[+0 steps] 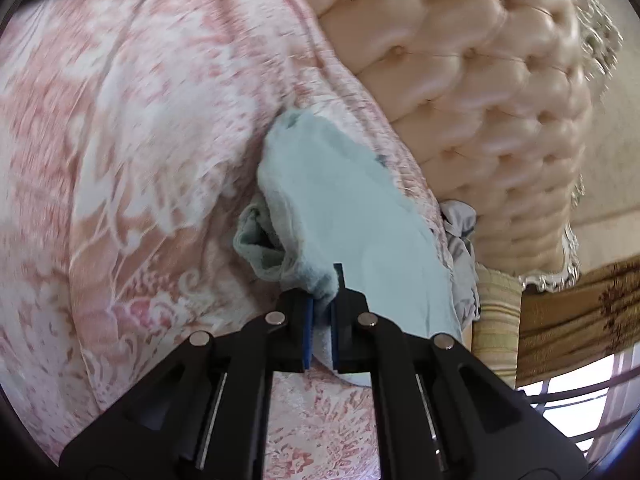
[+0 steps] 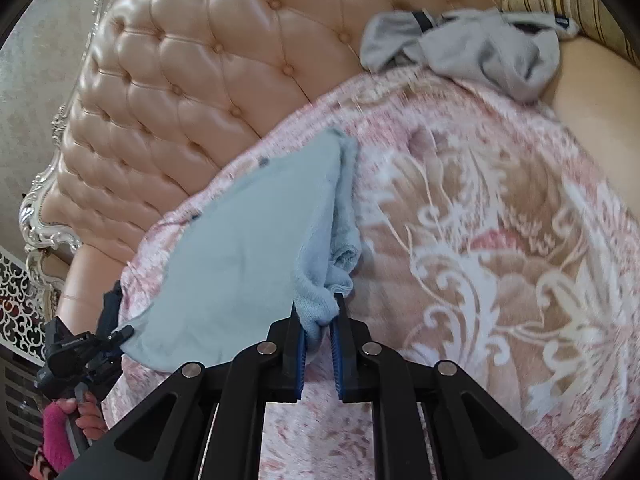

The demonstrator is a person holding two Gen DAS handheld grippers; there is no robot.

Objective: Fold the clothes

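Note:
A pale blue-green garment (image 1: 340, 200) (image 2: 248, 256) is stretched over a pink floral bedspread (image 1: 120, 140) (image 2: 500, 240). My left gripper (image 1: 322, 304) is shut on a bunched corner of the garment near its lower edge. Over in the right wrist view my right gripper (image 2: 318, 320) is shut on another bunched corner, with rolled fabric (image 2: 344, 220) running away from it. At the lower left of the right wrist view the left gripper (image 2: 116, 334) shows, clamped on the garment's far corner and held by a person's hand (image 2: 86, 420).
A tufted peach headboard (image 1: 480, 100) (image 2: 200, 80) with a silver carved frame (image 2: 44, 208) stands behind the bed. A crumpled grey garment (image 2: 468, 52) (image 1: 462, 256) lies by the headboard. Striped cushion (image 1: 496, 320) and a window grille (image 1: 572, 400) are at right.

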